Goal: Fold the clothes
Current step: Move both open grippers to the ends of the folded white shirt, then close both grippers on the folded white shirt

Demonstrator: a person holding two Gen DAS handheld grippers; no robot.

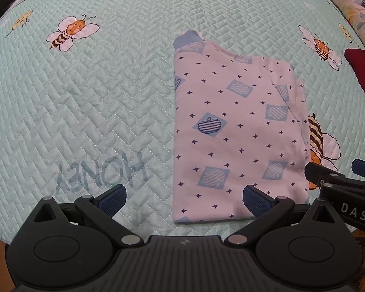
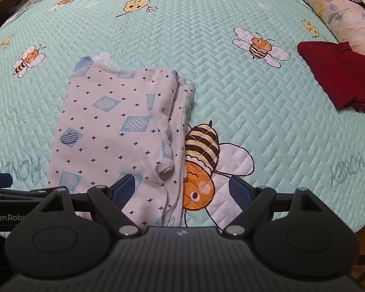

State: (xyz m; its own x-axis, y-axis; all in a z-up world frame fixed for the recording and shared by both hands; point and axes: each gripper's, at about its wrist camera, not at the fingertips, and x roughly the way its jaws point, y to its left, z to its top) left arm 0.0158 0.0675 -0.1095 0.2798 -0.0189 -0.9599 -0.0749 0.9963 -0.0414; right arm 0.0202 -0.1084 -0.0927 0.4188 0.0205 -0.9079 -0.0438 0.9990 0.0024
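Between and ahead of the left tongs (image 1: 184, 200), a folded white garment (image 1: 238, 131) with blue stars and striped squares is seen lying flat on the quilted bed cover (image 1: 97, 92). These tongs are spread wide and nothing is pinched; their right-hand pad hangs over the garment's near edge, though contact cannot be confirmed. A blue cuff (image 1: 187, 39) is seen at the far end of the garment. The right tongs are glimpsed just beside the garment's near right corner.

Just ahead of the right tongs (image 2: 182, 189), the same garment is seen from the other side, its layered right edge (image 2: 180, 121) stacked loosely beside a large embroidered bee (image 2: 202, 168). These tongs are likewise spread wide, with nothing gripped. Well off to the right, a dark red folded garment (image 2: 340, 80) is seen lying apart.

The cloth is judged light, soft and limp, likely to sag and slip apart at its layers. A hold is best taken at the near corners, with all layers pinched together.

No containers are visible in either view.
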